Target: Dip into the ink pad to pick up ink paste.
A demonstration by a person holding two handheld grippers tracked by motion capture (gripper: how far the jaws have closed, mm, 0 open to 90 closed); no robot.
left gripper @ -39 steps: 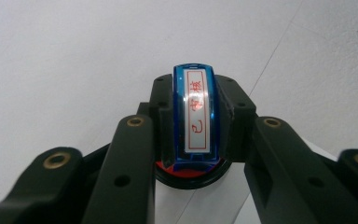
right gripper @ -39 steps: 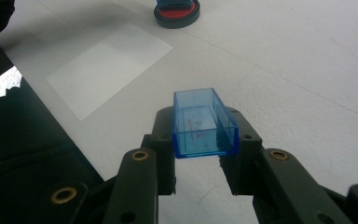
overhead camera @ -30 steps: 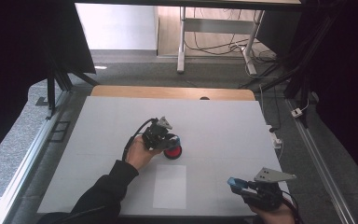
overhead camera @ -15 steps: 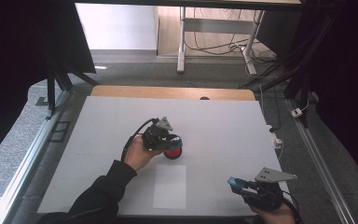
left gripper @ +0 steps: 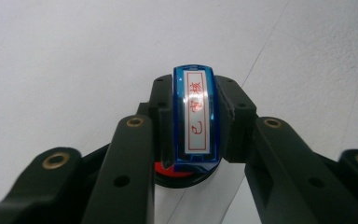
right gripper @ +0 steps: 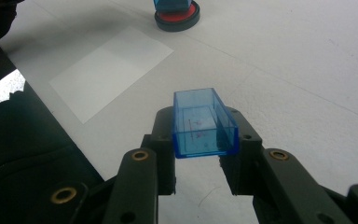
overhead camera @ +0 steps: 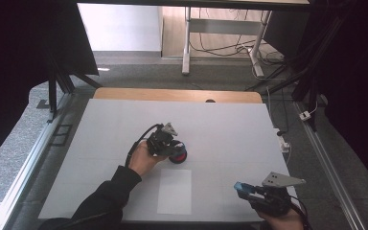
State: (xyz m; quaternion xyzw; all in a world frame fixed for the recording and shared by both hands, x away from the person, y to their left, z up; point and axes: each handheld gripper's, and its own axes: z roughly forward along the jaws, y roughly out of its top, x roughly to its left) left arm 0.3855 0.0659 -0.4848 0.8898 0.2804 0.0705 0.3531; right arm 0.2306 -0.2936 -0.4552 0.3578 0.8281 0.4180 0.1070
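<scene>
My left gripper (overhead camera: 170,143) sits at the middle of the table, shut on a blue stamp (left gripper: 194,119) with a white label bearing red characters. The stamp's lower end rests on a round red ink pad (overhead camera: 178,156) in a black case, whose rim (left gripper: 179,172) peeks out below the stamp. Near the front right edge my right gripper (overhead camera: 243,188) is shut on a clear blue rectangular cap (right gripper: 203,123), held a little above the table with its hollow side facing up. From there the ink pad (right gripper: 177,18) and stamp (right gripper: 170,4) lie far ahead.
A white sheet of paper (overhead camera: 174,190) lies flat between the two hands, also seen as the paper (right gripper: 112,70) ahead and left of the cap. The white table mat (overhead camera: 230,129) ends at a wooden strip (overhead camera: 124,94) at the back. Black frames and cables stand around the table.
</scene>
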